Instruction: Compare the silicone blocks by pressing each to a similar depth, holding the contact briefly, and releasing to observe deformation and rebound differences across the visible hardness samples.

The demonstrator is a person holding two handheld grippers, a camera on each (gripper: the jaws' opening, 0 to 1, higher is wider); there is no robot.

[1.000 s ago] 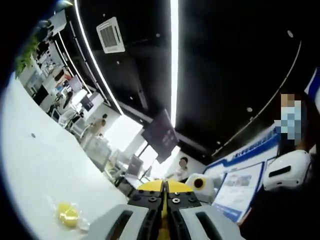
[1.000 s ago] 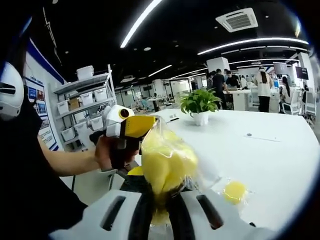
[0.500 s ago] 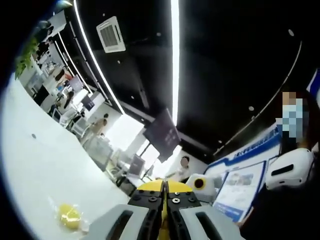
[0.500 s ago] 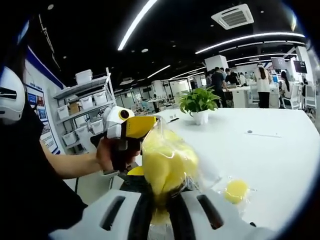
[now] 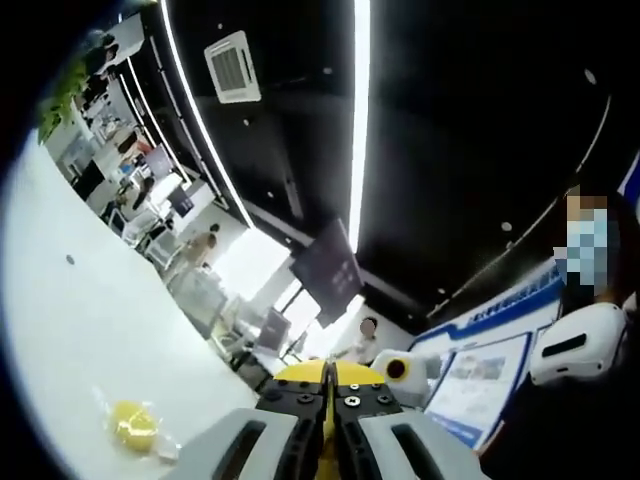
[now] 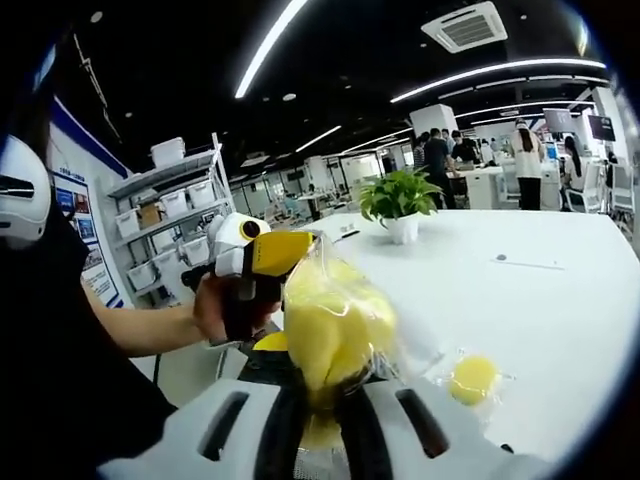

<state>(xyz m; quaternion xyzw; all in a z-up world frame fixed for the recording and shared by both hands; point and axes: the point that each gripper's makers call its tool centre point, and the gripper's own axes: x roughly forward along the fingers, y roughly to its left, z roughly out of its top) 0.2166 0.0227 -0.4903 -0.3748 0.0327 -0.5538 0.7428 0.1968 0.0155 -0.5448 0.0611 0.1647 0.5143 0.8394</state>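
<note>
While my right gripper [image 6: 322,400] pinches the bagged yellow silicone block [image 6: 335,330] in the air above the table edge, its jaws are pressed into the wrapped sample's lower part, and the plastic wrap bulges above them. I judge this to be the hold of one press. To do it well I should keep the squeeze steady and shallow, so the next sample can be pressed equally deep, and open slowly enough to watch the rebound. My left gripper [image 5: 328,425] has its jaws pressed together with no gap between them; a sliver of yellow shows at their base, and I cannot tell whether it is nipping the bag's edge. Further off, to the right in the right gripper view, a smaller bagged yellow sample [image 6: 472,379] lies on the white table [image 6: 560,330], untouched. A potted plant [image 6: 400,205] stands at the far end.
</note>
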